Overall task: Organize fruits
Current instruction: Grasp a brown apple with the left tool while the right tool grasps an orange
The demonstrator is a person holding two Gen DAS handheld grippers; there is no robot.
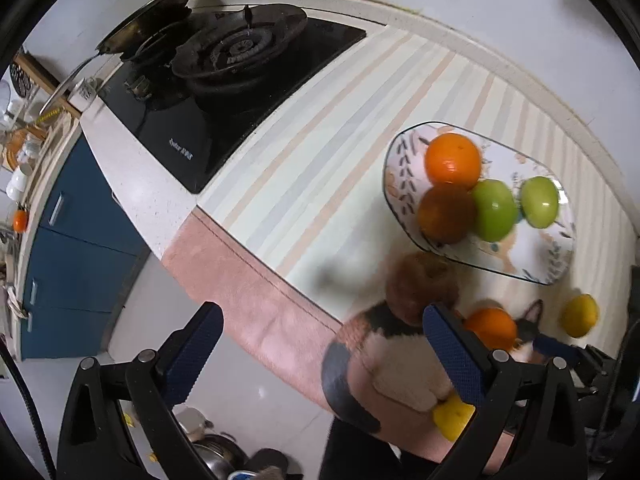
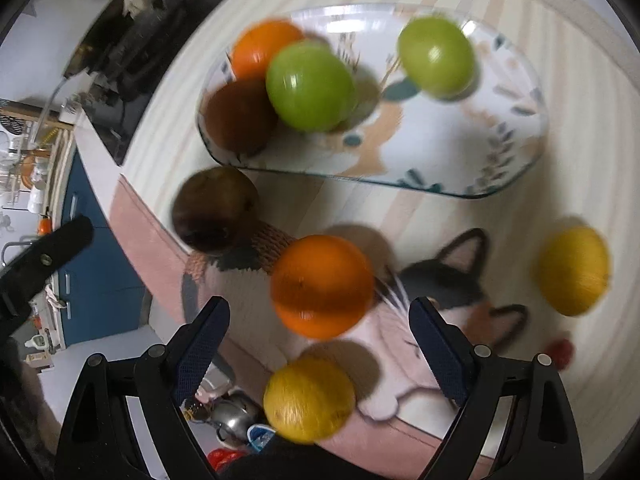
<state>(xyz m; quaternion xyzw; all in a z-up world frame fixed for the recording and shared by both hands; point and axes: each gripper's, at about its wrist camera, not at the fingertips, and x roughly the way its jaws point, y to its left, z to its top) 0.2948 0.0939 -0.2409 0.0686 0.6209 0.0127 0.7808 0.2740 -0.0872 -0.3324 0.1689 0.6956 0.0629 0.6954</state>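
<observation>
Left wrist view: the left gripper (image 1: pixel 320 354) has its jaws spread, empty. The plate (image 1: pixel 560 256) at 3 o'clock holds two oranges and two green apples; its own right finger (image 1: pixel 456 354) partly hides a lemon (image 1: pixel 454 420).

Right wrist view, blurred: the right gripper (image 2: pixel 320 344) is released around nothing; a loose orange (image 2: pixel 322 286) lies on the bench (image 2: pixel 560 128) at 12 o'clock.

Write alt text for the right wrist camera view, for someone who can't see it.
The open right gripper hovers above an orange on a cat-print mat, with two lemons and a brown fruit nearby. Behind them, a patterned plate holds two green apples, another orange and another brown fruit.
</observation>
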